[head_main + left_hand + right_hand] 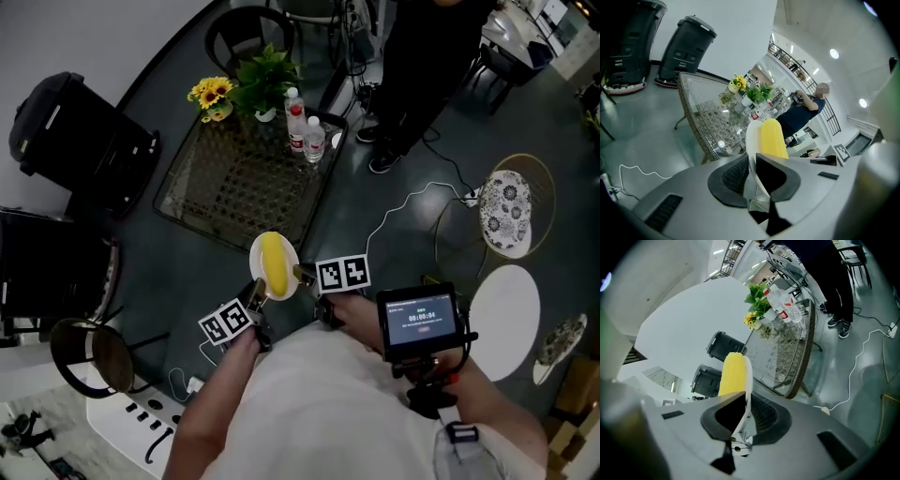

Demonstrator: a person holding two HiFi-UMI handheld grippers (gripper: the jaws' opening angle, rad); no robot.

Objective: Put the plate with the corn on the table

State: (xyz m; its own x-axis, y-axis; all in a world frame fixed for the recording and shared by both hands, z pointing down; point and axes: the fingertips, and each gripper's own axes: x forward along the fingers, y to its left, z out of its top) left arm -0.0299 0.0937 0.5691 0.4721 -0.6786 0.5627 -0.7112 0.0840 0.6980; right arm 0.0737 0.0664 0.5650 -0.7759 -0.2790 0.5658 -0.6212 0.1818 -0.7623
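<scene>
The left claw [255, 300] is pinched tight on the near left rim of the white plate [254, 265]. The yellow corn [275, 262] lies on the plate, between the two claws. The right claw [303, 275] is pinched tight on the plate's right rim. The glass table [234, 178] sits just beyond both claws

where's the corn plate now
Head view centre: round white plate with yellow corn cob, clamped by left gripper and right gripper, near the glass-topped wicker table.
</scene>
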